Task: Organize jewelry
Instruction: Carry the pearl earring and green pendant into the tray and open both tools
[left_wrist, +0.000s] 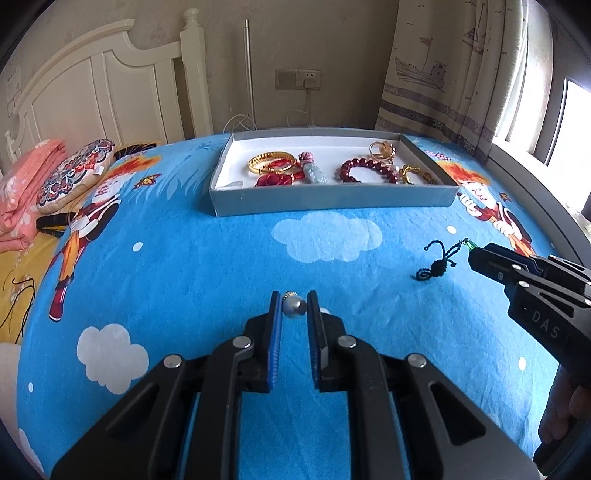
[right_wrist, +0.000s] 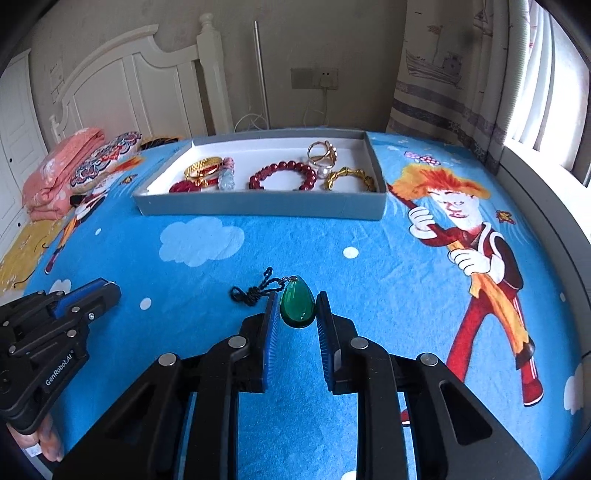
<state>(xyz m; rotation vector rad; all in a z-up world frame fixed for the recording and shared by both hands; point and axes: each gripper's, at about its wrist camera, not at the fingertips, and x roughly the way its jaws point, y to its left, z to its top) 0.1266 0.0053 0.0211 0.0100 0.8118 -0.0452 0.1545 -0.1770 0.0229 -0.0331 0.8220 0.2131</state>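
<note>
Near the bed's (left_wrist: 192, 266) front edge, left hand-held gripper (left_wrist: 294, 308) nearly closed, pads pinching a pearl bead (left_wrist: 294, 307). Farther along toward the window-side edge, right hand-held gripper (right_wrist: 297, 310) narrowly parted, pads clamped on a green teardrop pendant (right_wrist: 297, 308), black cord (right_wrist: 255, 290) trailing onto the sheet. Beyond both, toward the bed's far edge, grey tray (left_wrist: 332, 205) holding gold bangles (left_wrist: 271, 164) and a red bead bracelet (left_wrist: 365, 170).

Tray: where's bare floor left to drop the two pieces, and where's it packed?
In the tray, the bare white floor runs along the far wall and into the near-left corner beside the gold bangles. A narrow gap sits between the red bead bracelet and the pale tassel charm. The right end is crowded: rings and gold chain.
</note>
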